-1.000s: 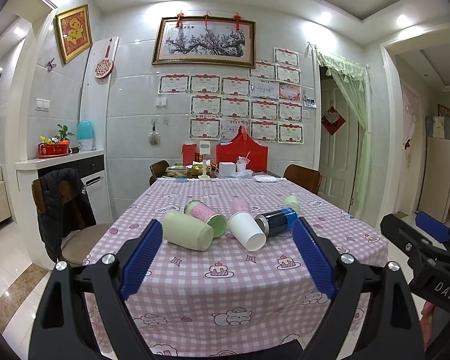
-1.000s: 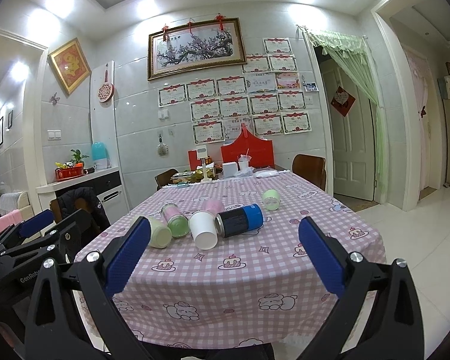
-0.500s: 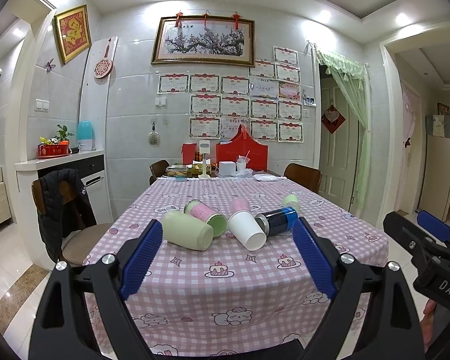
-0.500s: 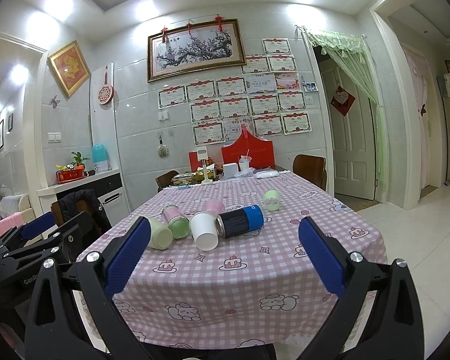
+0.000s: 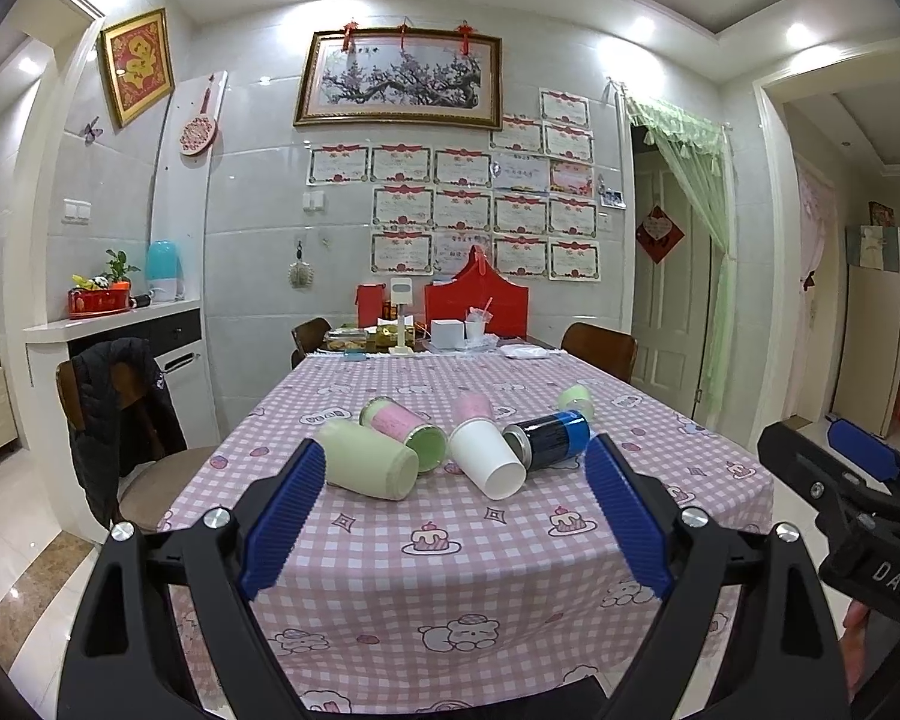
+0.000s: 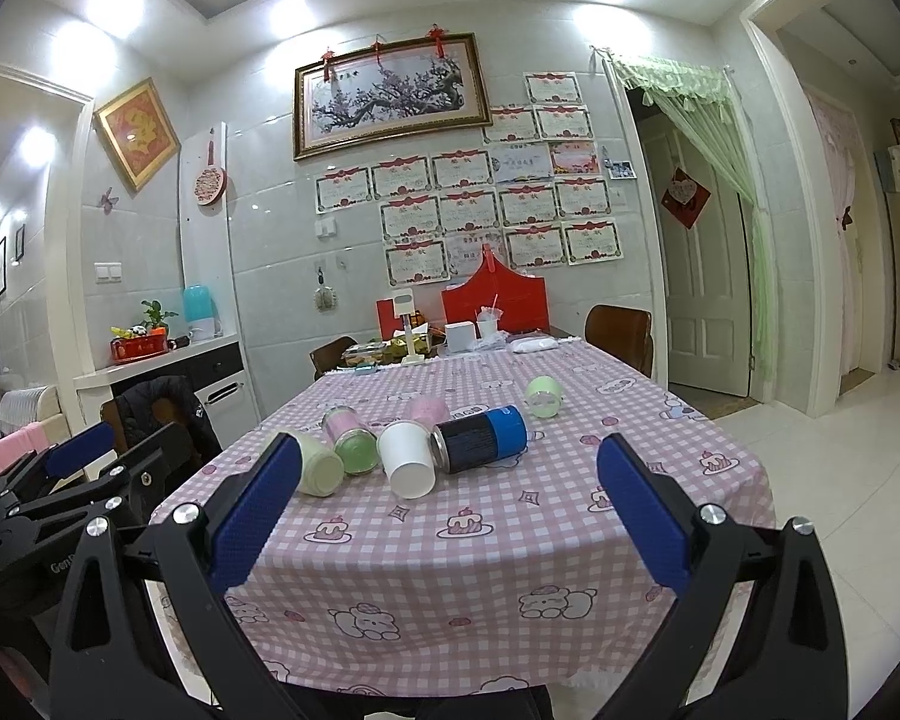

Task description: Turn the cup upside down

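Several cups lie on their sides on the pink checked tablecloth: a pale green cup, a pink-and-green cup, a white paper cup, a black-and-blue cup, a pink cup and a small green cup. The same row shows in the right wrist view, with the white cup and black-and-blue cup. My left gripper is open and empty, short of the table's near edge. My right gripper is open and empty, also short of the table.
Wooden chairs stand at the left with a black jacket, and at the far end. Boxes and clutter fill the table's far end. A white counter is at left; a doorway at right.
Both grippers have barely moved; the right wrist view has drifted slightly. The cups lie as before.
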Demonstrator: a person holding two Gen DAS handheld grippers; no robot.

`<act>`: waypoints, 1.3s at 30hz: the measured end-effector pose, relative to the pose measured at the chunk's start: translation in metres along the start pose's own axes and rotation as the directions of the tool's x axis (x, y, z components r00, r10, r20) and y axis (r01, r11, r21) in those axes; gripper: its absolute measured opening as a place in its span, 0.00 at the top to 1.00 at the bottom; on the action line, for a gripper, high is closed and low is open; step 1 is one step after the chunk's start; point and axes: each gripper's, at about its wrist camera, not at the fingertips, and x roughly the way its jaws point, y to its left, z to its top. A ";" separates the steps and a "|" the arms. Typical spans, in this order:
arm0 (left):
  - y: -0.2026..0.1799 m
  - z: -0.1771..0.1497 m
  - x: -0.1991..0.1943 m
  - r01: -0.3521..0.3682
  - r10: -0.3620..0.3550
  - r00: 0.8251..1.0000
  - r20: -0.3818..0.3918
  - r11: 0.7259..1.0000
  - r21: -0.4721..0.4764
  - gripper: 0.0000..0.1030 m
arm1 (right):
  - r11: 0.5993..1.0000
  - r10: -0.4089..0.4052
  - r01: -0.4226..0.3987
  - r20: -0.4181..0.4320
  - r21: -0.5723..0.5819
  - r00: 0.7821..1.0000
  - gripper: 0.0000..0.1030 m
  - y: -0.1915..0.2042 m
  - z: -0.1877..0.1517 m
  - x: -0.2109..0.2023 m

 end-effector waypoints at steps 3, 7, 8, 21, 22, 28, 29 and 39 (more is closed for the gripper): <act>0.000 0.000 0.008 0.035 -0.035 0.999 -0.025 0.999 0.006 0.15 | 1.000 -0.006 0.006 -0.015 0.021 1.000 0.07 -0.005 -0.001 0.005; -0.001 -0.001 0.023 0.107 -0.107 0.992 -0.059 0.994 -0.003 0.15 | 0.998 -0.026 0.029 -0.047 0.063 0.999 0.07 -0.014 -0.001 0.016; -0.001 -0.002 0.027 0.122 -0.122 0.990 -0.068 0.993 0.000 0.15 | 0.997 -0.031 0.035 -0.054 0.072 0.998 0.07 -0.017 -0.002 0.019; -0.035 -0.001 0.127 0.340 -0.302 0.920 -0.250 0.932 0.127 0.15 | 0.958 -0.042 0.115 -0.265 0.264 0.963 0.07 -0.077 -0.016 0.096; -0.040 0.000 0.138 0.349 -0.300 0.914 -0.274 0.926 0.147 0.15 | 0.951 -0.050 0.133 -0.285 0.278 0.957 0.07 -0.083 -0.017 0.104; -0.066 -0.001 0.202 0.432 -0.325 0.856 -0.403 0.877 0.210 0.15 | 0.919 -0.153 0.267 -0.362 0.289 0.920 0.07 -0.113 -0.016 0.145; -0.071 -0.001 0.216 0.446 -0.326 0.839 -0.436 0.870 0.207 0.15 | 0.914 -0.174 0.291 -0.374 0.284 0.911 0.07 -0.117 -0.014 0.152; -0.107 0.001 0.312 0.414 -0.217 0.782 -0.584 0.881 0.228 0.15 | 0.856 -0.255 0.434 -0.501 0.281 0.827 0.07 -0.160 -0.016 0.214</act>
